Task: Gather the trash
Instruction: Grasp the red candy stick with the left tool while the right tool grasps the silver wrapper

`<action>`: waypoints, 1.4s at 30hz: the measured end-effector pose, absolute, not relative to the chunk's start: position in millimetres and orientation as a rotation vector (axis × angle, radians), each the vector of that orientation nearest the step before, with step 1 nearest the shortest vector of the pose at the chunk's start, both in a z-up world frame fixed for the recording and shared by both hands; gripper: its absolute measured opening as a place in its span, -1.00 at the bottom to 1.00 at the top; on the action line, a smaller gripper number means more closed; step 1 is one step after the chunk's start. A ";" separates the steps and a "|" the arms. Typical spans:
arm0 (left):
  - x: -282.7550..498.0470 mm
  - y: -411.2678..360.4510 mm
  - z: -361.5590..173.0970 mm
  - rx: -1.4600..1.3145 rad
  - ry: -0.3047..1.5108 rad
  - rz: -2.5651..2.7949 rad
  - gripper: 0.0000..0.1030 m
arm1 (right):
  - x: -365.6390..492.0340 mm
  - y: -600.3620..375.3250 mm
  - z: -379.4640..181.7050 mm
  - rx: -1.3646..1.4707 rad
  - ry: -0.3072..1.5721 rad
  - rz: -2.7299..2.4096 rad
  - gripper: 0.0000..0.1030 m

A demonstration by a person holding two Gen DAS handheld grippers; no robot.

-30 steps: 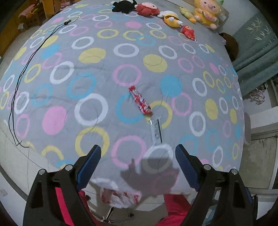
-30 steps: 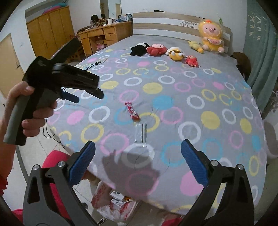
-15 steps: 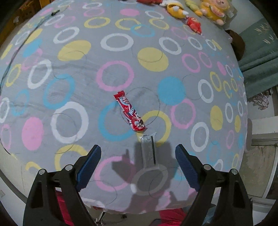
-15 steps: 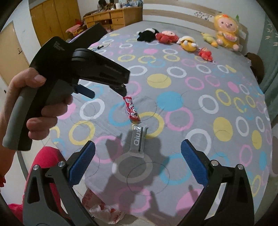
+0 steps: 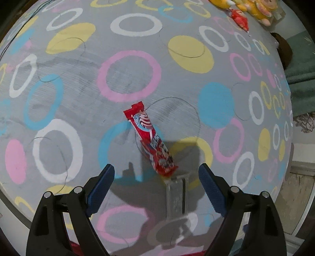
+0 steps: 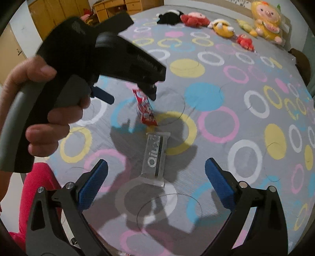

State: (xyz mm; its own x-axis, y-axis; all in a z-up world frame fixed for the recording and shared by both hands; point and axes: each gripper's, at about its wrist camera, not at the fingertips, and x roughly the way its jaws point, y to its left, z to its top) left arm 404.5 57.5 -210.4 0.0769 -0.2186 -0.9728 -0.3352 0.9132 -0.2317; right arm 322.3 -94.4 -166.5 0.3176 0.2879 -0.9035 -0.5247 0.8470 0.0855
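Observation:
A red snack wrapper point(image 5: 150, 138) lies flat on the grey bedspread with coloured rings point(image 5: 130, 76). A clear plastic wrapper with white lettering point(image 5: 176, 194) lies just below it. My left gripper point(image 5: 156, 184) is open and empty, hovering just short of the red wrapper's near end. In the right wrist view the red wrapper point(image 6: 146, 110) sits under the left gripper's tip point(image 6: 132, 90), and the clear wrapper point(image 6: 154, 157) lies ahead of my right gripper point(image 6: 156, 180), which is open and empty.
Several plush toys point(image 6: 220, 27) line the far edge of the bed. A wooden desk point(image 6: 116, 6) and wardrobe point(image 6: 41, 7) stand beyond. A green curtain point(image 5: 301, 65) hangs at the right. The bed's near edge drops off below both grippers.
Both grippers have moved forward and down over the bed towards the two wrappers, which now appear larger and closer. Both stay open.

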 end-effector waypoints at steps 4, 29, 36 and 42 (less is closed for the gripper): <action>417.0 57.1 -231.4 -0.410 1.509 0.119 0.65 | 332.8 -84.7 -200.2 -0.257 1.162 0.532 0.87; 404.3 76.4 -249.3 -0.446 1.472 0.057 -0.69 | 327.1 -70.1 -257.2 -0.234 1.190 0.414 -0.26; 363.7 87.1 -211.4 -0.421 1.399 0.023 -0.69 | 300.2 -87.5 -215.3 -0.192 1.143 0.368 -0.26; 298.4 79.0 -159.1 -0.312 1.310 -0.046 -0.69 | 263.4 -100.9 -160.2 -0.171 1.056 0.326 -0.26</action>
State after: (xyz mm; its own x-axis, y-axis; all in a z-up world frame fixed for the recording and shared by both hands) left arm 298.4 79.0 -159.1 0.2636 -0.2086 -0.9418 -0.1422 0.9573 -0.2518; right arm 263.4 -100.9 -160.2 0.4502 0.1806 -0.8744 -0.3433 0.9391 0.0172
